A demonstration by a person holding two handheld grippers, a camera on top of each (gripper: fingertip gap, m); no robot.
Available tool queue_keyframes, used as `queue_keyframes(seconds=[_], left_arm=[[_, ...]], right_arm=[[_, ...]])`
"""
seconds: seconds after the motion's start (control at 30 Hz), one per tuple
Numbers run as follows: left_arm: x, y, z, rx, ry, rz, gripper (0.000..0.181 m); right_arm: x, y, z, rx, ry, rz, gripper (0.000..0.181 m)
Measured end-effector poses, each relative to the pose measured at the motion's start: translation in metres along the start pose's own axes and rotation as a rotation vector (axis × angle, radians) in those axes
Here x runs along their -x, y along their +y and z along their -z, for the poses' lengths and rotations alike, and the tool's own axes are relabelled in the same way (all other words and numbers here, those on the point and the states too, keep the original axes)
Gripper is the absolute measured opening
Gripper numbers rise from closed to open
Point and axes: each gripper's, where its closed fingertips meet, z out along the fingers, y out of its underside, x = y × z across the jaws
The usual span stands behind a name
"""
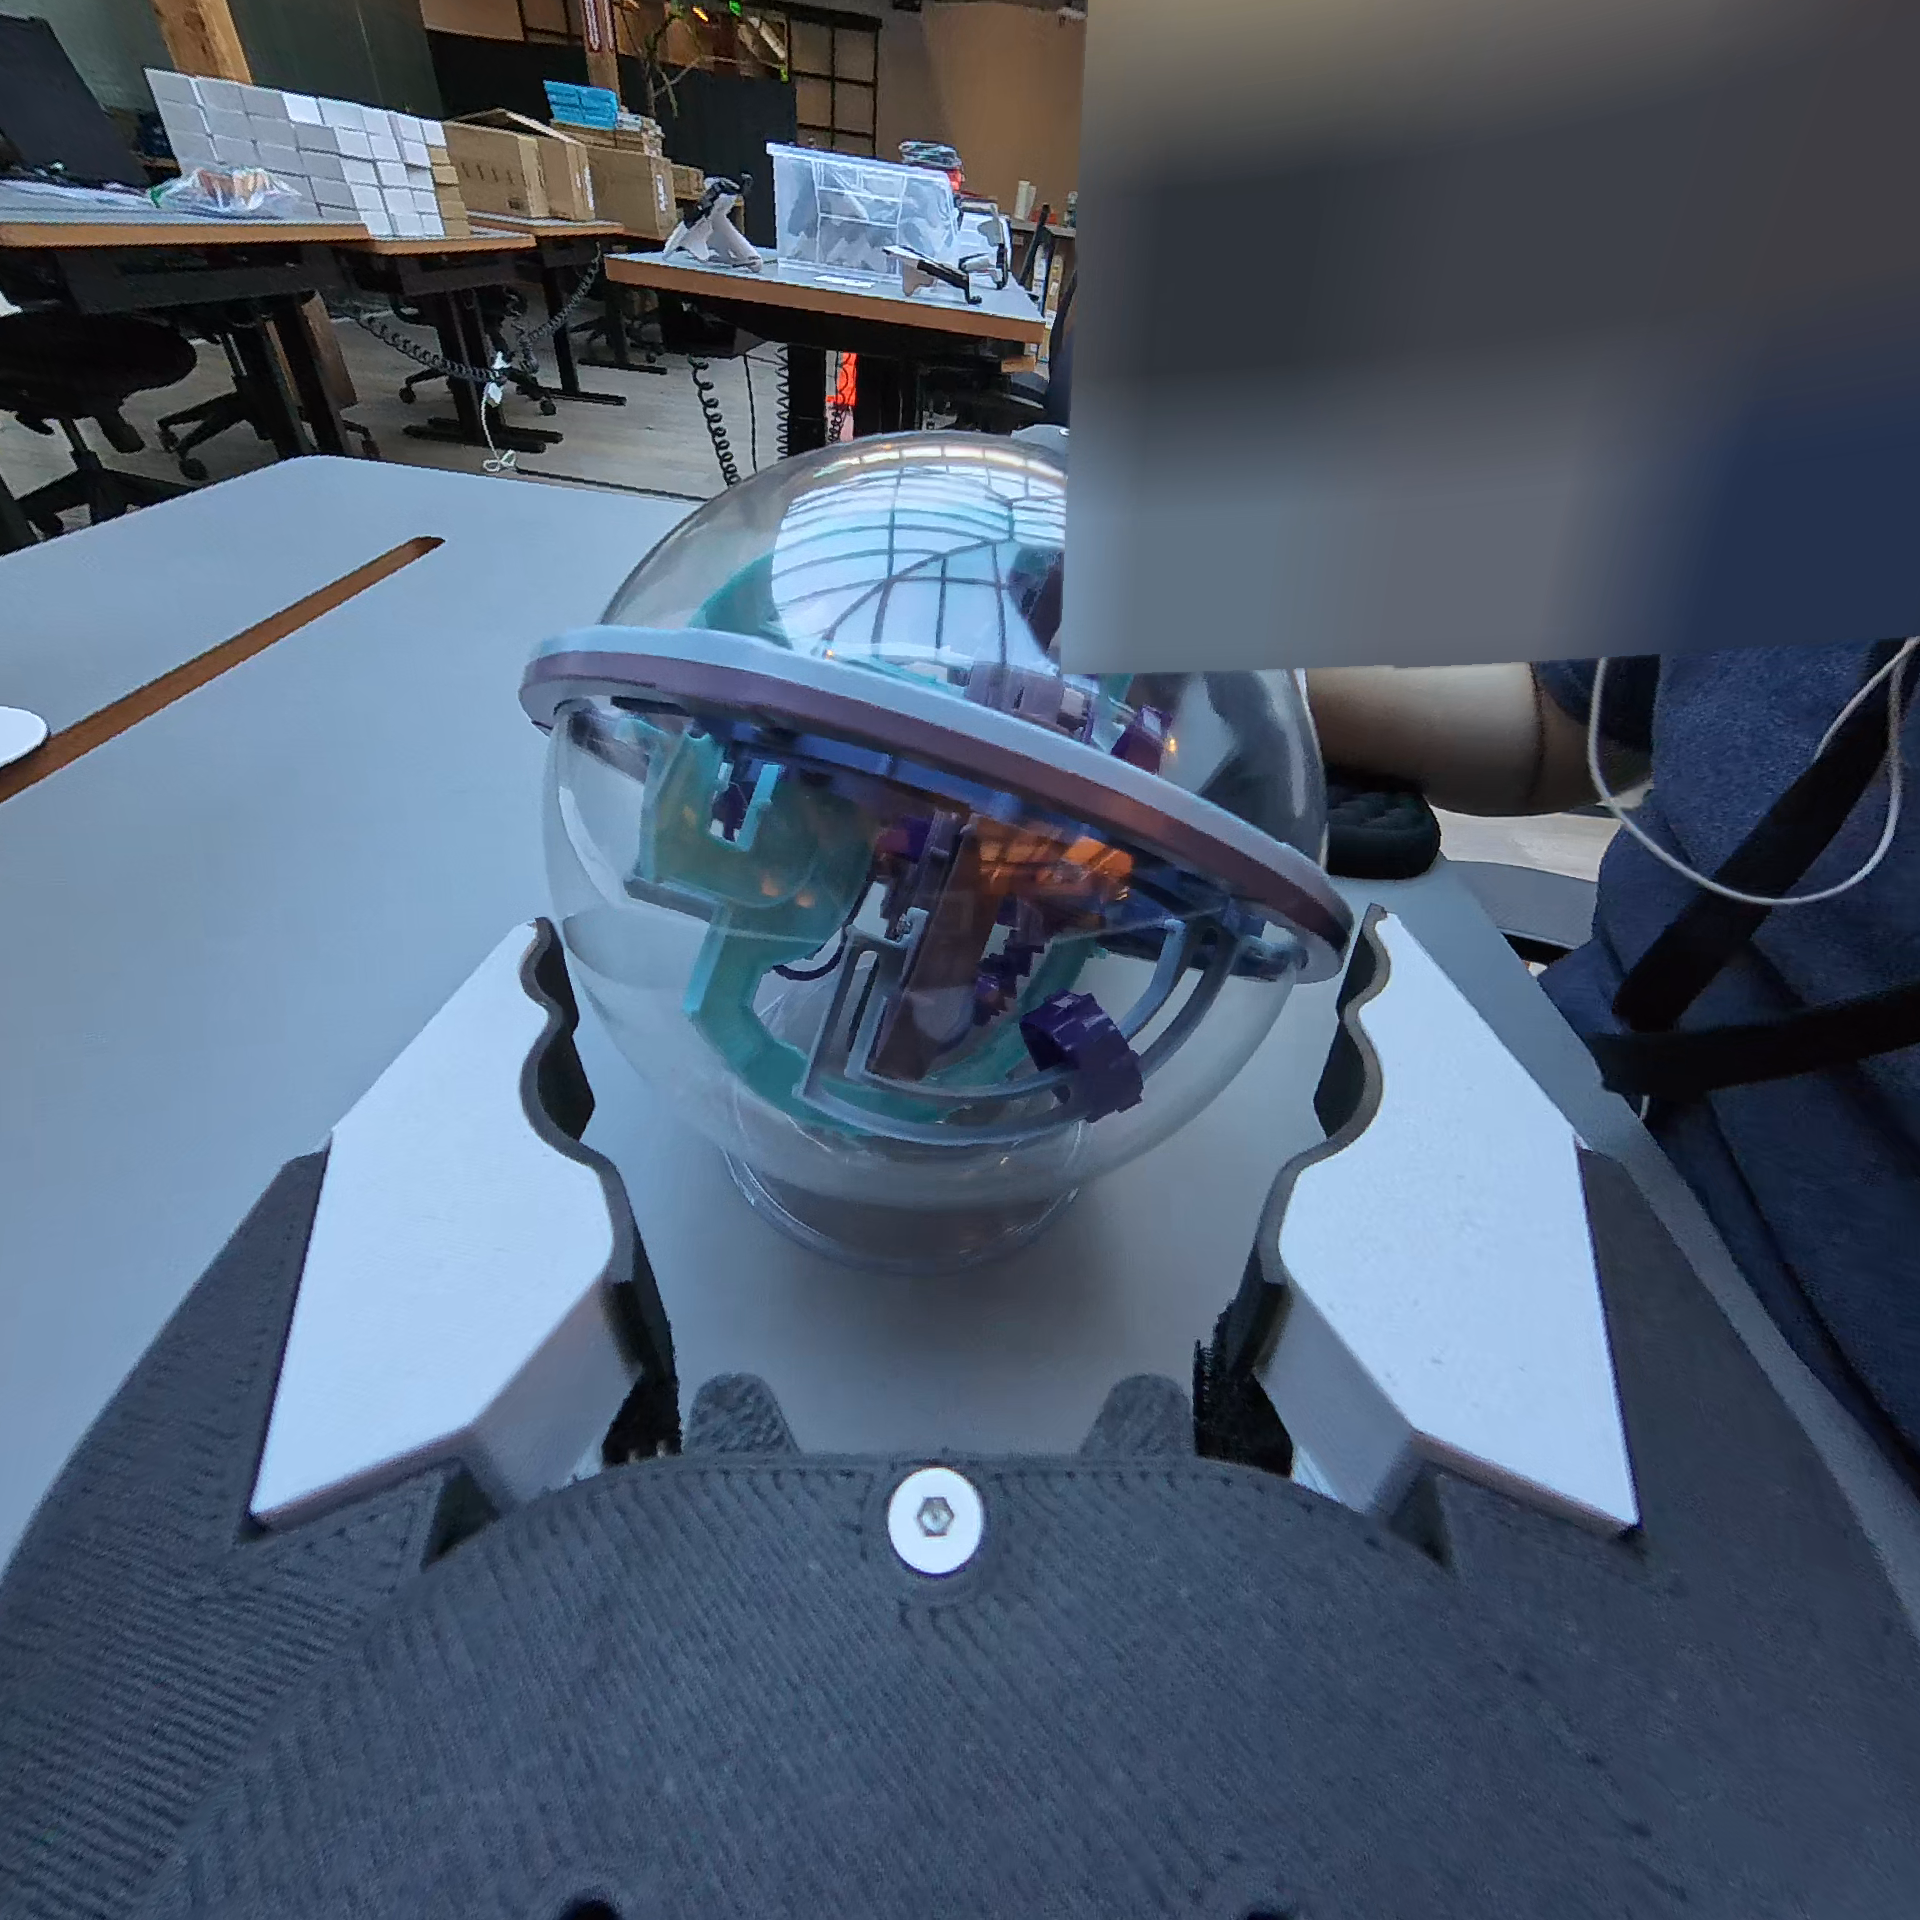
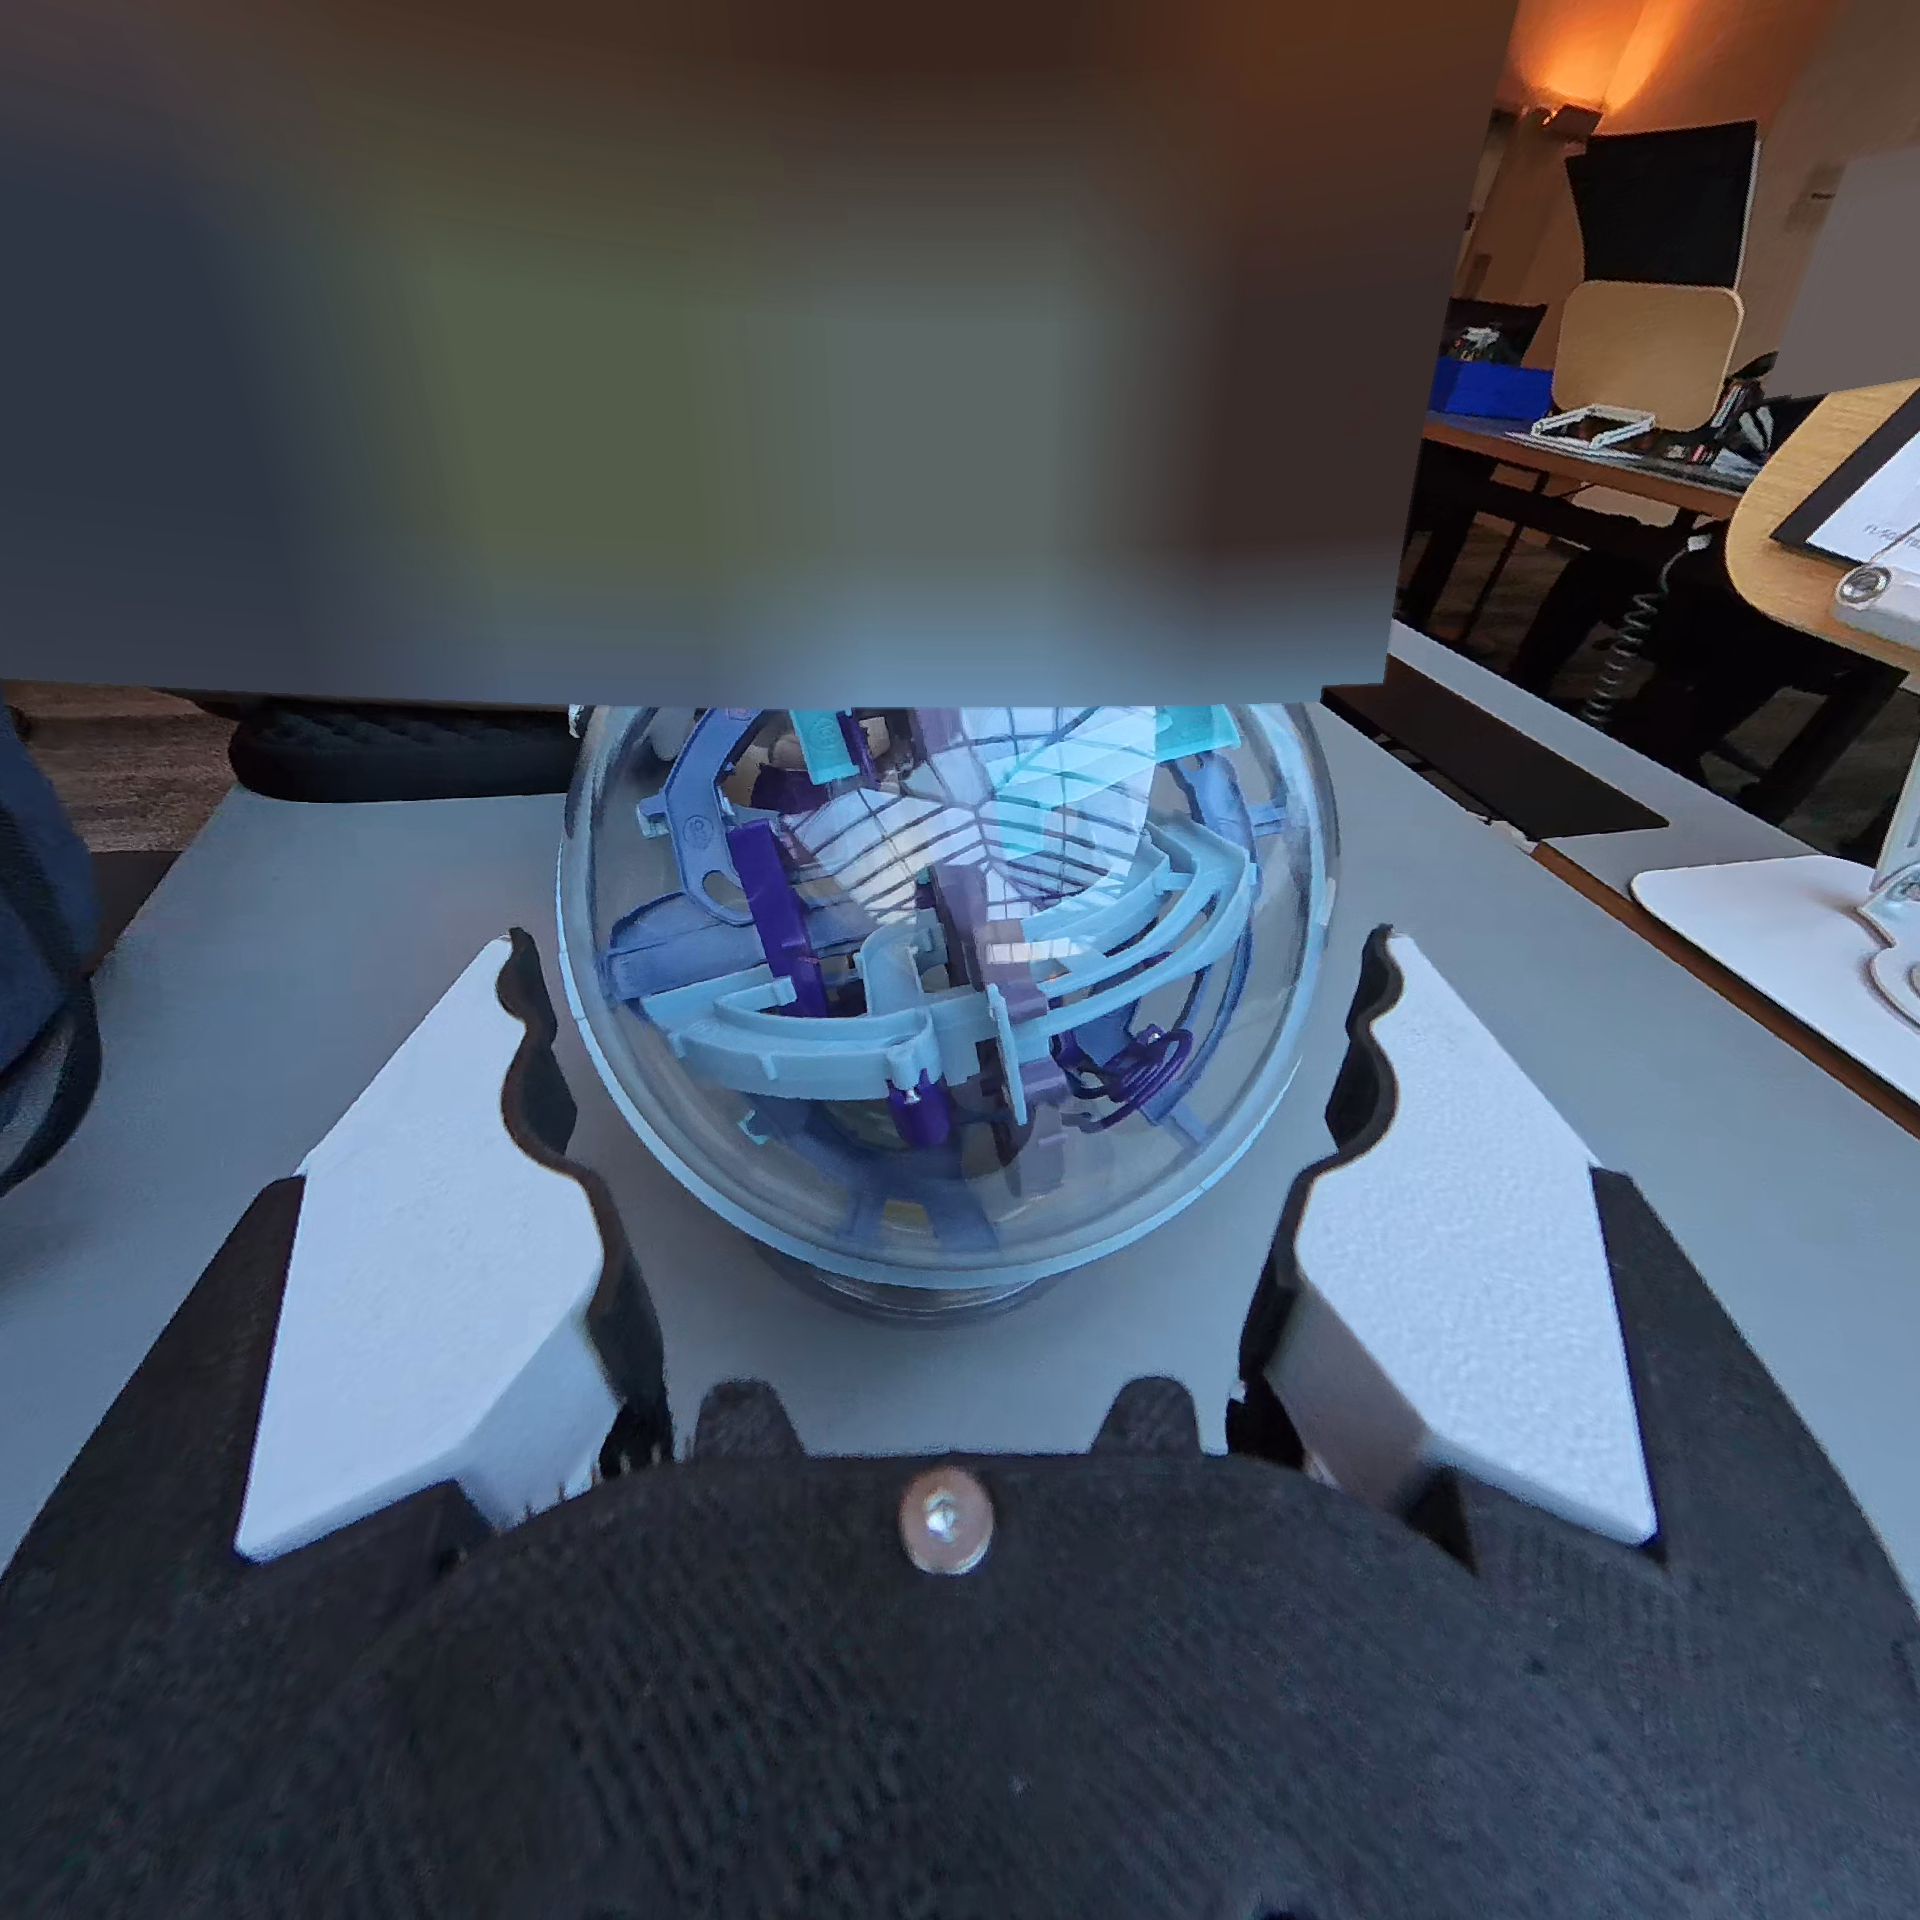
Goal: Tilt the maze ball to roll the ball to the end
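Note:
The maze ball (image 1: 914, 883) is a clear sphere with a grey equator ring and teal, purple and blue tracks inside. It rests on a clear ring stand (image 1: 904, 1226) on the grey table (image 1: 260, 935). The equator ring is tilted down to the right in the left wrist view. My left gripper (image 1: 956, 935) is open, with its white fingers (image 1: 447, 1195) on either side of the sphere's lower half. In the right wrist view the sphere (image 2: 945, 987) sits the same way between the open right gripper (image 2: 951, 945). I cannot make out the small rolling ball.
A person in blue clothing (image 1: 1766, 987) sits at the table edge, forearm (image 1: 1423, 738) behind the sphere. A black padded object (image 2: 395, 743) lies at the table's far edge. The table has a slot (image 1: 229, 665). A white flat base (image 2: 1766, 935) stands at the right.

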Motion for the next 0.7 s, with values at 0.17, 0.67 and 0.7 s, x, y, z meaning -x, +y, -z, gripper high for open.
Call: queue_keyframes(seconds=[0.17, 0.67, 0.7], left_arm=[[0.003, 0.0, 0.001, -0.014, 0.022, 0.017, 0.144], [-0.001, -0.048, 0.013, -0.144, 0.068, -0.022, 0.148], [-0.001, -0.055, 0.017, -0.172, 0.072, -0.009, 0.147]], right_arm=[[-0.007, -0.005, 0.006, -0.036, 0.006, -0.021, 0.149], [-0.008, -0.013, 0.01, -0.059, 0.013, 0.031, 0.148], [-0.008, -0.012, 0.01, -0.052, 0.016, 0.037, 0.148]])
